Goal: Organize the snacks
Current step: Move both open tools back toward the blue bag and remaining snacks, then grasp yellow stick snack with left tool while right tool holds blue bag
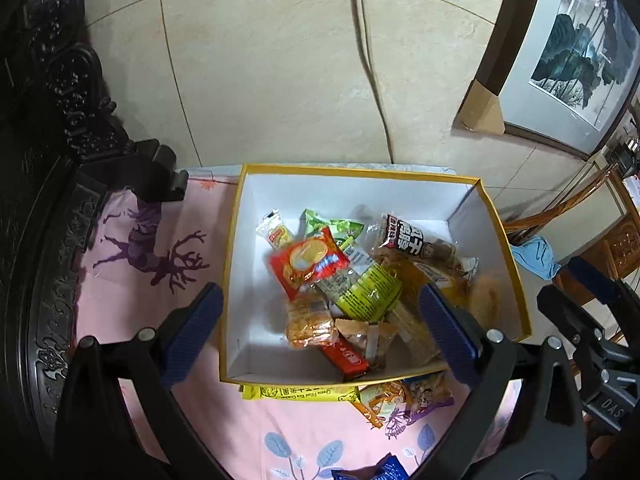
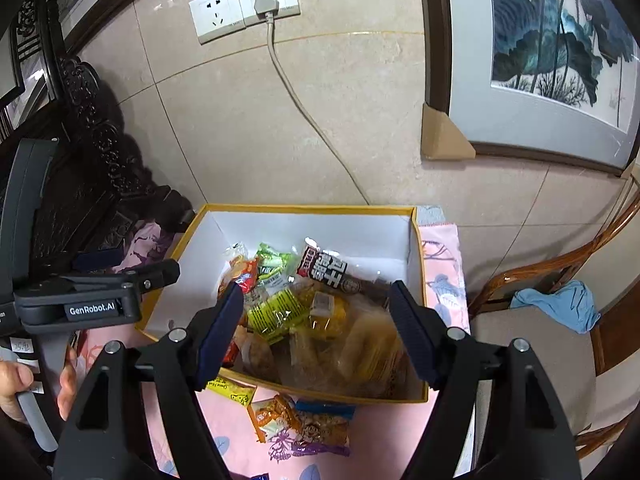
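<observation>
Below both spread, empty grippers, left (image 1: 320,332) and right (image 2: 316,328), snacks (image 1: 340,280) fill the box (image 1: 360,172).

A grey plug (image 2: 264,2) is seated in a white wall socket (image 2: 245,8). A framed lotus painting (image 2: 552,56) is leaned against the tiled wall. A blue cloth (image 2: 560,306) is draped on a wooden chair (image 2: 532,276).

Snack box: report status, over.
Both hand-held grippers, left and right, open, empty, above snack box. Yellow cracker packet and orange packet outside box. Nothing blocking.
</observation>
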`<state>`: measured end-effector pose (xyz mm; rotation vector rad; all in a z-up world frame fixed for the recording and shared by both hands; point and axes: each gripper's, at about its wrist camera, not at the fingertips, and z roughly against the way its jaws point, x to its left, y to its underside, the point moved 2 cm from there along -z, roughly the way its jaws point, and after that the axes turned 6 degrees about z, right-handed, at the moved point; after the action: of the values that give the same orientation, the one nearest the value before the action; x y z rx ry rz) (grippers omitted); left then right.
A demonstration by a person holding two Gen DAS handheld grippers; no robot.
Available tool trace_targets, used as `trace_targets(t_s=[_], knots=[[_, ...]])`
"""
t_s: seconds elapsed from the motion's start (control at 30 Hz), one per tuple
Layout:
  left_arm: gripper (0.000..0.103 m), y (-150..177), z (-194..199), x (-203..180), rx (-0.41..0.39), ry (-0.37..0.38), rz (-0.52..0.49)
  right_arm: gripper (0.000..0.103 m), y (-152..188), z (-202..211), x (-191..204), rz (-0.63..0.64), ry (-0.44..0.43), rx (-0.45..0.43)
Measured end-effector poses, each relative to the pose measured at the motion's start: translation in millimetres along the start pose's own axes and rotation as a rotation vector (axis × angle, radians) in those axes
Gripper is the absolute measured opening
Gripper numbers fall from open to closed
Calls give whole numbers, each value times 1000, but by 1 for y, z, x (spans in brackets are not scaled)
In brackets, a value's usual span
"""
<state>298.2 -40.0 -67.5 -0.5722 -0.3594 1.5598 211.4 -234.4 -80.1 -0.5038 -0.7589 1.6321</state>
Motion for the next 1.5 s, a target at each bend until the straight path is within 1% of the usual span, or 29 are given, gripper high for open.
trace_targets(t_s=[0.17,0.3,0.4,0.47,0.5,0.53,0.6,0.67,0.7,0.77,0.83,0.9,1.0,1.07,1.1,1.13,1.17,1.2,1.23,1.27,1.33,1.4,1.5], knots=[[99,11,7,4,-1,-1,0,75,16,5,8,0,-27,24],[99,32,17,15,1,5,8,75,51,8,16,18,-56,69],[99,58,18,27,32,19,31,76,88,2,20,30,-77,142],[99,84,17,38,63,26,47,75,120,-9,22,39,-66,220],[99,94,16,42,74,23,52,75,131,-12,22,35,-63,247],[99,111,16,49,95,17,58,75,149,-17,21,9,-76,291],[99,142,12,62,142,4,76,76,175,-20,27,-27,-142,346],[99,167,5,74,201,4,99,76,197,-20,42,0,-191,387],[99,181,1,81,235,1,108,76,205,-19,51,21,-210,404],[99,198,-4,90,279,-13,119,75,219,-21,73,63,-253,440],[99,212,-5,101,303,-29,143,76,223,-23,92,94,-274,447],[99,216,-2,110,303,-30,171,76,222,-29,104,109,-259,446],[99,215,6,115,277,-34,188,78,229,-48,123,88,-236,478],[99,212,12,116,257,-34,184,82,235,-62,137,156,-151,493],[99,212,15,114,249,-33,178,86,239,-65,143,200,-116,491],[99,210,16,112,245,-34,173,87,243,-66,149,242,-88,476],[99,209,17,109,242,-33,164,86,247,-64,155,288,-62,451],[99,207,17,106,239,-33,150,77,250,-62,157,310,-53,433],[99,206,16,103,235,-32,137,68,250,-58,154,301,-65,423],[99,204,15,99,227,-33,120,63,249,-57,148,271,-77,429],[99,199,10,91,203,-37,85,62,248,-53,130,205,-66,430],[99,193,4,82,175,-23,55,62,250,-52,112,149,-47,434],[99,178,-12,58,105,29,-50,63,253,-49,87,73,-45,436]])
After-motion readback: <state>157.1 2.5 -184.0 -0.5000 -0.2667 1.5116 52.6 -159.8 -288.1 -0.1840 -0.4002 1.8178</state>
